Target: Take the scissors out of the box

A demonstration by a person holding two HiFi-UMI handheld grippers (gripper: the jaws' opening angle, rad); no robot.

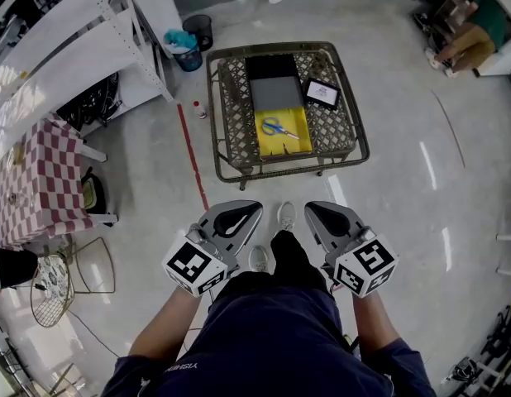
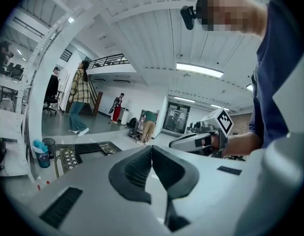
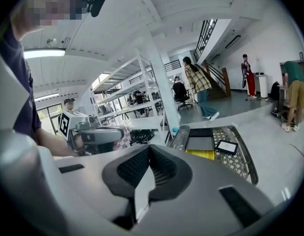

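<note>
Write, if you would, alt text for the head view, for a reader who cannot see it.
Blue-handled scissors lie in an open yellow box on a low wicker table, a black-framed card beside it. Nearer the camera, a person holds the left tool and right tool, both shut and empty, short of the table.

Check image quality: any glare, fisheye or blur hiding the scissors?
Head view: scissors sharp in the yellow box, glare streaks only on the floor. Left gripper view: strong fisheye, dark corners, scissors out of sight. Right gripper view: same fisheye; box a sliver, scissors hidden.
</note>
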